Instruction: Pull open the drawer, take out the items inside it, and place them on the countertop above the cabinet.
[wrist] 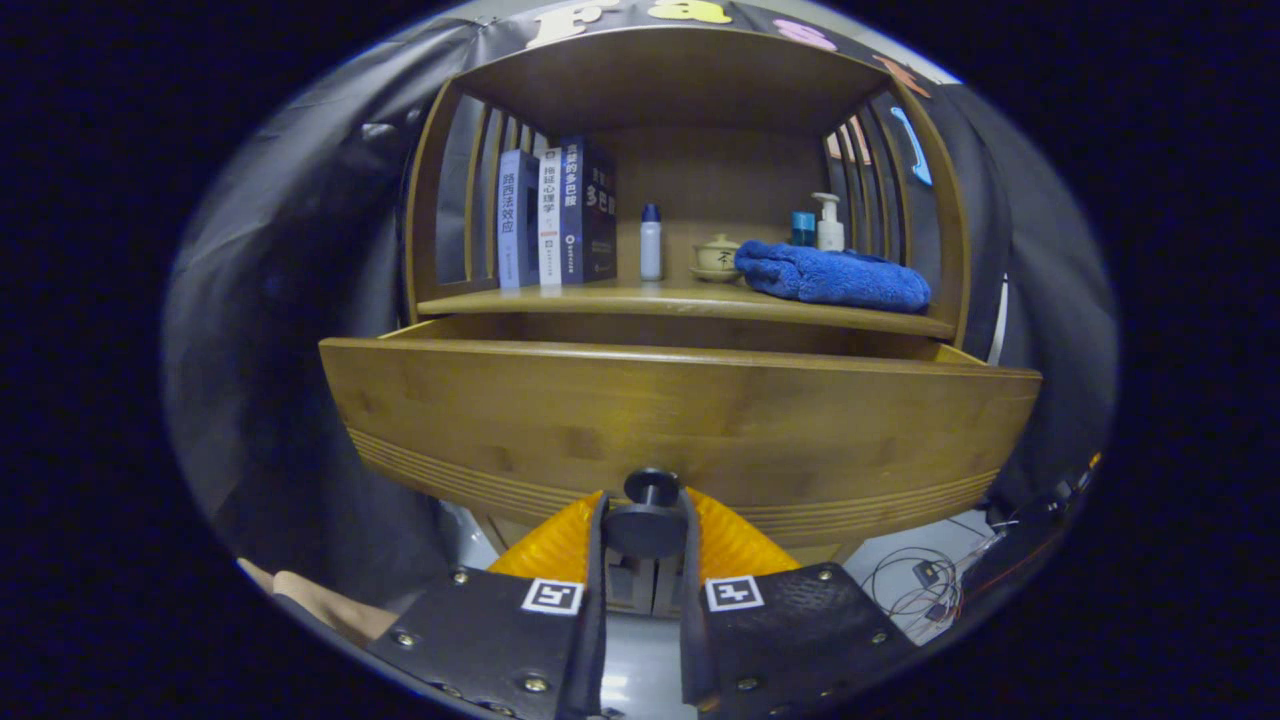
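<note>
In the gripper view, the tool (646, 525) sits low against the front of a wooden drawer (680, 420), its two yellow ribbed fingers (735, 540) clenched on the dark round drawer knob (650, 510), one finger pressing on each side of it. Two black plates with square markers lie at the base of the fingers.

The drawer stands pulled out from the cabinet (690, 180), its curved front panel well forward of the cabinet body and its top edge open below the surface (600, 300). What lies inside the drawer cannot be seen past the front panel.

On the surface above the drawer, beyond the fingers, three upright books (555, 215) stand together at the left against the slatted side. Just beside them stands a small white bottle with a blue cap (651, 243). Further right sits a small lidded ceramic cup on a saucer (716, 258), touching or nearly touching a folded blue towel (835, 275) that lies along the right part of the surface. Behind the towel stand a white pump bottle (829, 222) and a blue container (803, 227), close together.

Below the cabinet to the right, thin cables (915, 585) lie on the floor.
</note>
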Demonstrator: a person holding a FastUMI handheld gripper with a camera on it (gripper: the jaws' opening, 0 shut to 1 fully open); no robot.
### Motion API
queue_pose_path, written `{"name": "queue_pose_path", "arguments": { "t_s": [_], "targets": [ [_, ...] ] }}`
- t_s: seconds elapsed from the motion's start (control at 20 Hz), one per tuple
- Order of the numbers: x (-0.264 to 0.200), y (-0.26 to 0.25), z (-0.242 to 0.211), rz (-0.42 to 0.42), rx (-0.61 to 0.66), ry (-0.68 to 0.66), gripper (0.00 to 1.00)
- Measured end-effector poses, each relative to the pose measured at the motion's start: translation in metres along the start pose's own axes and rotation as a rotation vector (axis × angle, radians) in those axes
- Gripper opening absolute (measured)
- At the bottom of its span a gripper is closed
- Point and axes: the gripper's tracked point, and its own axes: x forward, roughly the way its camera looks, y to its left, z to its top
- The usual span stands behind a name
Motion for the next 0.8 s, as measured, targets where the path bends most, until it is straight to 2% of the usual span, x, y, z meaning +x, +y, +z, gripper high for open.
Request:
{"name": "queue_pose_path", "arguments": {
  "t_s": [0.4,0.8],
  "targets": [
    [-0.041,0.008,-0.021,0.053,-0.013,0.055,0.30],
    [-0.053,0.014,-0.030,0.085,-0.014,0.089,0.30]
  ]
}}
